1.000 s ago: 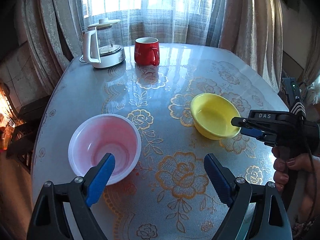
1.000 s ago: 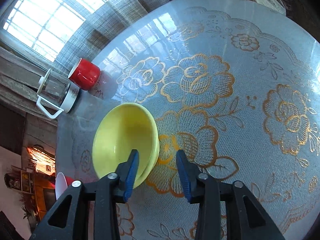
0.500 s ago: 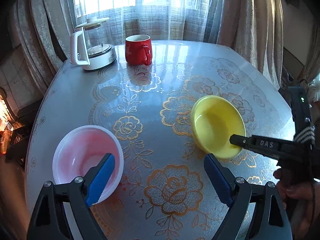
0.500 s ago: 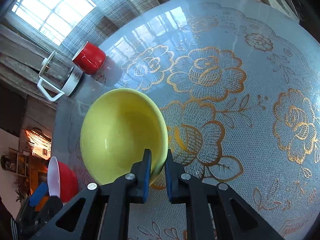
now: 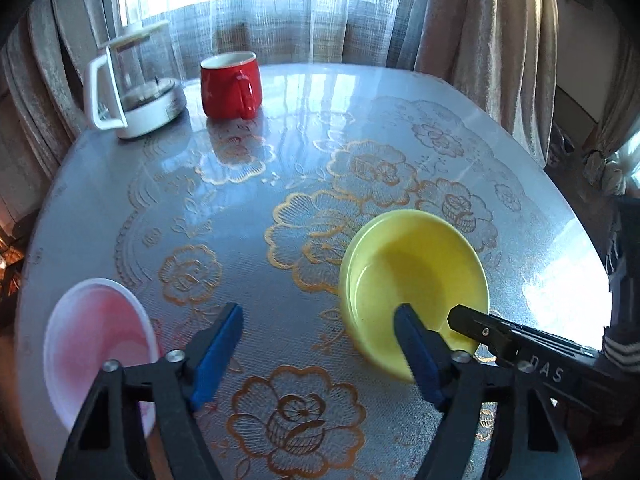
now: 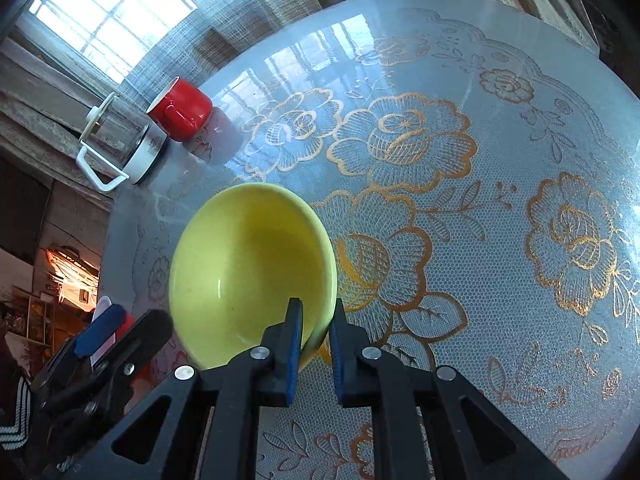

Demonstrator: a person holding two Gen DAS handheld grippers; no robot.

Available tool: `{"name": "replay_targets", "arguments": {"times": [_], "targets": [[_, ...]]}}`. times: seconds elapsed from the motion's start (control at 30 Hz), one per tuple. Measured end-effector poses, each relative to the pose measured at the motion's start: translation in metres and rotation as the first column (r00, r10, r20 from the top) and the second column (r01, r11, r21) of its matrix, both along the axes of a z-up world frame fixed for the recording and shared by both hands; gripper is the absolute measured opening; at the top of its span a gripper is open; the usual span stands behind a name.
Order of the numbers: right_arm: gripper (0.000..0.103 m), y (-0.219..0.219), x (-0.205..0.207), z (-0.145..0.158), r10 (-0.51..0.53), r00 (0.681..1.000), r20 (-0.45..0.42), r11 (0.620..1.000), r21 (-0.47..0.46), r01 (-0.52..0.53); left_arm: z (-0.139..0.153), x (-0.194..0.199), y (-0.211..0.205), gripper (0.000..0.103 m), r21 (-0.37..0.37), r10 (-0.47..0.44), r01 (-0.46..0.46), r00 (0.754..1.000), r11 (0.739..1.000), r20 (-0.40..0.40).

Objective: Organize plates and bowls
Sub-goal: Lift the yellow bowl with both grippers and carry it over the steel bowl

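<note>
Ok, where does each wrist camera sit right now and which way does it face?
Left wrist: on the left gripper, jaws closing on nothing, facing the window across the table; the right gripper enters bottom right.
Right wrist: on the right gripper, pinching the yellow bowl rim; a striped sleeve shows.
Shared: the bowl, red mug, kettle.

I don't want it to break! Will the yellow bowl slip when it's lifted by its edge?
It might. The yellow bowl looks smooth and glossy, and the right gripper pinches only its rim, so it could swing or slide. It looks stiff, probably ceramic or hard plastic, so a drop could chip it.
</note>
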State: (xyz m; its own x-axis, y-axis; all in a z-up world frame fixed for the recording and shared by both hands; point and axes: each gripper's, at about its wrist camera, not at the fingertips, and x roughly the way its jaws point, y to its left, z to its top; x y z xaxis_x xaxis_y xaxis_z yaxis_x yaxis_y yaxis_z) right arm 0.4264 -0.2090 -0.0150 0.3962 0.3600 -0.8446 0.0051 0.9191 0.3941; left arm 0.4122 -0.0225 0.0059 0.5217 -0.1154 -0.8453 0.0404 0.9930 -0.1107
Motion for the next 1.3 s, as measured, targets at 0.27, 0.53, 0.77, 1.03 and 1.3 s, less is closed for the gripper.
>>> {"name": "replay_targets", "arguments": {"times": [0.27, 0.53, 0.77, 1.03, 1.3], "targets": [[0.013, -0.002, -0.007, -0.003, 0.007, 1.000, -0.006, 1.000, 0.011, -0.007, -0.019, 0.008, -0.009, 0.026, -0.010, -0.046, 0.045, 0.995, 0.999, -0.086], [0.013, 0.014, -0.026, 0.009, 0.045, 0.999, 0.024, 0.999, -0.018, -0.045, -0.010, -0.023, -0.014, 0.015, 0.074, -0.096, 0.098, 0.995, 0.992, -0.028], [0.013, 0.021, -0.057, 0.024, 0.052, 0.997, 0.051, 0.999, -0.018, -0.051, 0.007, -0.063, -0.002, 0.015, 0.072, -0.084, 0.081, 0.996, 0.994, 0.039], [0.013, 0.030, -0.100, 0.048, 0.066, 0.991, 0.118, 0.998, -0.005, -0.066, 0.027, -0.111, 0.014, 0.015, -0.010, -0.066, 0.068, 0.993, 0.998, 0.093], [0.013, 0.035, -0.148, 0.062, 0.065, 0.984, 0.167, 0.997, 0.025, -0.070, 0.043, -0.168, 0.023, 0.015, -0.025, -0.043, 0.049, 0.982, 0.998, 0.186]]}}
